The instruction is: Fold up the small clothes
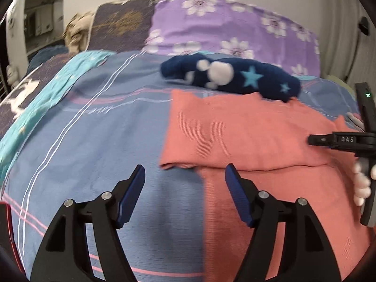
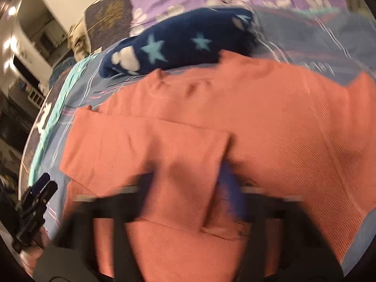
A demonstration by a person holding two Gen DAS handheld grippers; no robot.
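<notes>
A salmon-pink garment [image 1: 246,136] lies partly folded on the blue striped bedsheet [image 1: 105,129]. My left gripper [image 1: 185,176] is open and empty, just above the sheet at the garment's near left edge. My right gripper [image 1: 315,139] reaches in from the right over the garment. In the blurred right wrist view the garment [image 2: 258,108] fills the frame and a folded flap of it [image 2: 183,174] lies over and between the fingers; the jaws' state is hidden by cloth and blur. The left gripper also shows in the right wrist view [image 2: 44,183].
A dark blue fleece item with stars [image 1: 235,75] lies just behind the garment, also in the right wrist view [image 2: 183,44]. A purple flowered pillow [image 1: 223,25] and a dark pillow [image 1: 122,28] are at the back. A turquoise cloth [image 1: 54,89] lies left.
</notes>
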